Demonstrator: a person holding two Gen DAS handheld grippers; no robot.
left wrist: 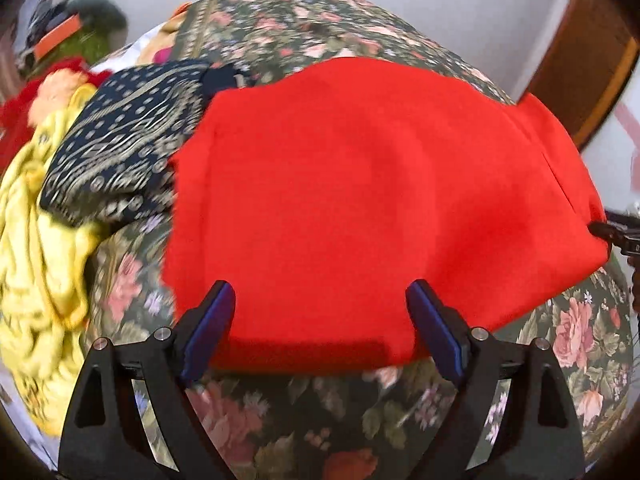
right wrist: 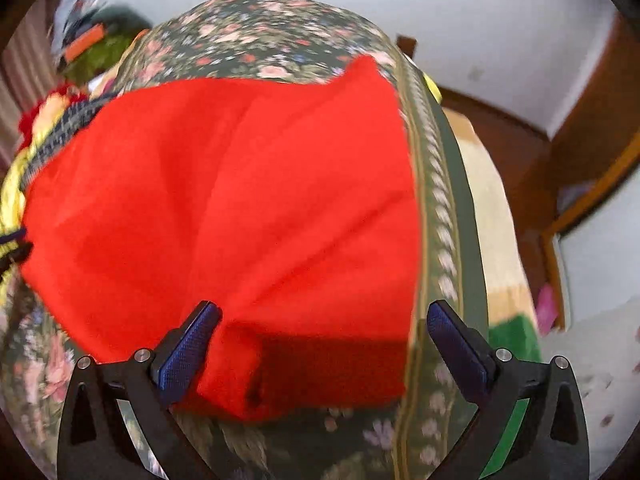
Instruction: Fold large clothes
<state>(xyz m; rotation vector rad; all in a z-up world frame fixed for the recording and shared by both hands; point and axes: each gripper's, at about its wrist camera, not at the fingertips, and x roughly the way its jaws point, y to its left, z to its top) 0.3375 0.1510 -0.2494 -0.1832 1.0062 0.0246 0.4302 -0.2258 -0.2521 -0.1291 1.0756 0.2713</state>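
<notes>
Both jaws are standing wide, gripping nothing: left gripper (left wrist: 320, 308) and right gripper (right wrist: 324, 326) are hovering over the red cloth (left wrist: 360, 200). Next grab: pinch both near corners evenly, keeping the hem straight on the bed (left wrist: 280, 420).

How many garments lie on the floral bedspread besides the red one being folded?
3 clearly show: a navy patterned garment touching the red cloth's left edge, a yellow garment left of that, and a red-and-peach bundle behind. More may be hidden beneath the pile.

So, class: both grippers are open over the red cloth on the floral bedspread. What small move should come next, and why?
Probably lower the left gripper and right gripper onto the near edge of the red cloth and close. Both stand open with nothing pinched, and the cloth lies flat on the floral bedspread, ready for another fold.
</notes>
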